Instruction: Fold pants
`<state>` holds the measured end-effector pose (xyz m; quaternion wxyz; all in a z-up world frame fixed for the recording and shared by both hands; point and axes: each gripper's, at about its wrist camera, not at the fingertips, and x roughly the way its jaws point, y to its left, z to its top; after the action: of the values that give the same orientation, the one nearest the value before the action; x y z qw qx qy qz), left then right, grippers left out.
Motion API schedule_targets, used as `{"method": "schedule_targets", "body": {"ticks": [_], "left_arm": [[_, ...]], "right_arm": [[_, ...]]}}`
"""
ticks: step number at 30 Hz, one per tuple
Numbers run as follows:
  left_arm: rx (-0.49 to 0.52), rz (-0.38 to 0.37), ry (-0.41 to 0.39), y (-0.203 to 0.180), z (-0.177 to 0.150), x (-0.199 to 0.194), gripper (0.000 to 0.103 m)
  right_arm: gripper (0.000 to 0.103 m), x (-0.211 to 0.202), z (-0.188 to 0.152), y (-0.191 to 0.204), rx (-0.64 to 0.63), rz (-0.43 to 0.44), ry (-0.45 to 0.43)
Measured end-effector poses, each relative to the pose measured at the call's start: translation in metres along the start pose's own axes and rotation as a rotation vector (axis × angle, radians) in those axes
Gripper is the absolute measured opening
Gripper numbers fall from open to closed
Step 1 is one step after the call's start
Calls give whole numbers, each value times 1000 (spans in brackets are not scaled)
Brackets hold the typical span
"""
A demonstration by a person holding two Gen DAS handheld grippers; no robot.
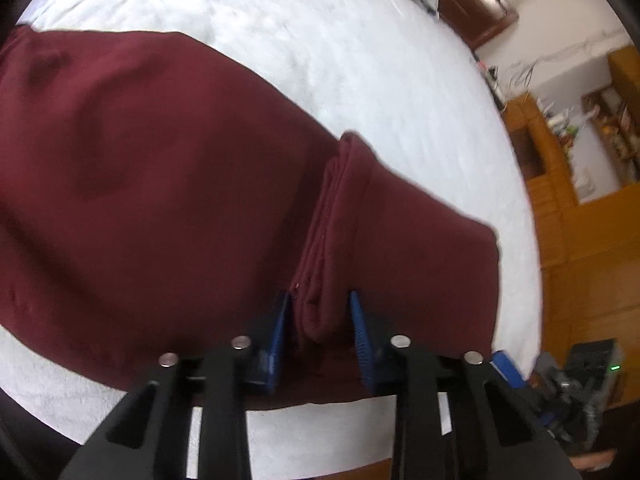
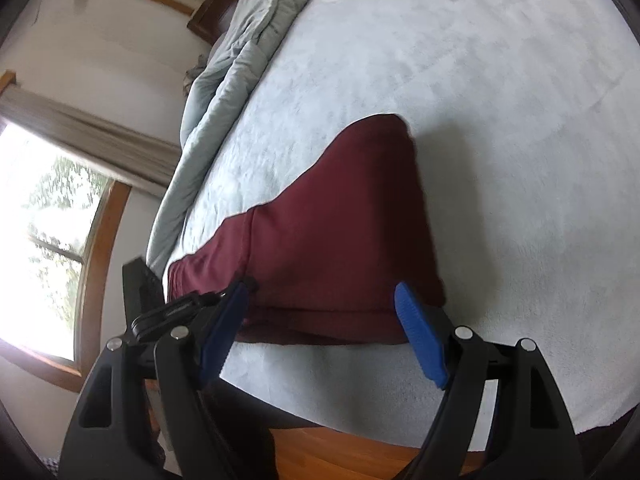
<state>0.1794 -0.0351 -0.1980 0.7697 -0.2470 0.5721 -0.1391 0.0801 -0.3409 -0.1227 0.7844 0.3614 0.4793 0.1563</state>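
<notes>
Now, maroon pants (image 1: 160, 184) on white bed (image 1: 360, 60), left claw (image 1: 320, 320) pinching fold

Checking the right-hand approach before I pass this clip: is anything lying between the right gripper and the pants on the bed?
Nothing visible. The right gripper stands open just short of the pants' near edge, with only bare bed cover around. The left gripper already pinches a fold.

the left wrist view looks steeply down, close over the dark red pants (image 1: 180, 200) on the white bed (image 1: 360, 60), wooden shelves to its right. the right wrist view looks along the bed (image 2: 500, 120) toward a window (image 2: 48, 240). both views share the pants (image 2: 340, 240) and the bed.
</notes>
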Motion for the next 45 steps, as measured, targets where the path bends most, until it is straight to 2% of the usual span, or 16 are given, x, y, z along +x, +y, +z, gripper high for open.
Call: {"method": "schedule_targets", "body": {"ticks": [3,7,11,15,16,18,19,20,21,24,27,30,33,36,42,45], "left_arm": [[26,-10,-64,1,0,-22,25],[6,34,-156,23,3,-48,25],[-46,34,-74,47,0,-30,25],[-45,39,-82,49,-2,-23,27],[-45,37,-81,48,-2,-24,28],[-53,37,-75,44,-4,-23,29],[-54,37,-72,51,-7,-29,29],[-52,40,-70,49,-6,-30,30],[-46,46,-69,49,-7,-30,31],[-14,71,-88,38,-8,-34,38],[12,110,-93,35,-11,-29,45],[27,115,-90,38,-13,-23,47],[74,129,-93,31,-14,-26,49],[107,147,-95,26,-16,-33,66],[207,242,-160,23,-26,-68,91],[258,291,-198,24,-28,-90,95]], "right_arm": [[79,-10,4,-12,37,-2,-20],[85,-6,8,-27,88,11,2],[87,23,13,-36,124,36,80],[85,55,16,-45,166,72,155],[82,63,15,-46,175,84,173],[61,71,14,-45,158,105,192],[53,72,14,-41,131,75,198],[39,71,14,-37,101,69,201],[33,65,16,-33,81,93,200],[30,37,21,-19,44,111,152],[29,30,18,-14,23,51,151],[30,56,9,-35,49,-98,214],[34,59,5,-51,113,-47,203],[49,50,8,-36,52,-91,195],[63,11,16,21,-164,-239,100],[64,11,22,48,-250,-264,83]]}}
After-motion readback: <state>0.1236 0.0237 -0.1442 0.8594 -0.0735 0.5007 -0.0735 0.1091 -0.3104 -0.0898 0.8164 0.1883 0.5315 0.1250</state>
